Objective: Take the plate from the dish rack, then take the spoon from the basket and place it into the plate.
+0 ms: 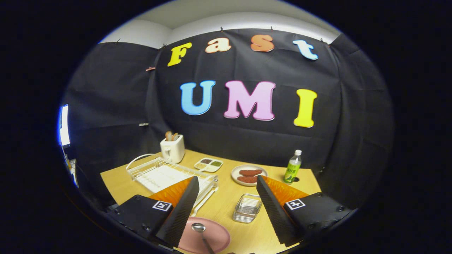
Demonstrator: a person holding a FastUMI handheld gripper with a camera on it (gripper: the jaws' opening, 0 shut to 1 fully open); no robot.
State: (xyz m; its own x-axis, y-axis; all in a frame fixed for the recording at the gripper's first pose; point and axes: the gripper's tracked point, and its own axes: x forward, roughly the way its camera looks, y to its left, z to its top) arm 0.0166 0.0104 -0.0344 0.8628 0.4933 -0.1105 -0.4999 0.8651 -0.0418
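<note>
gripper view | rides above fingers (201, 201) | faces forward and down over table (226, 208) | wall beyond

Evenly lit, sharp centre; fisheye-warped, dim edges.

Staged booth, mock kitchen corner, not real home. Black cloth wall (116, 106) pinned up behind my wooden table (226, 208), plain white room wall above cloth. Kitchen props ahead of me: toaster (172, 148) with bread in slots, dish rack (169, 175), divided sauce dish (208, 164), plate of sausages (249, 174), green drink bottle (292, 167). Lit screen (64, 125) glows past cloth edge, hints at recording setup.
</note>
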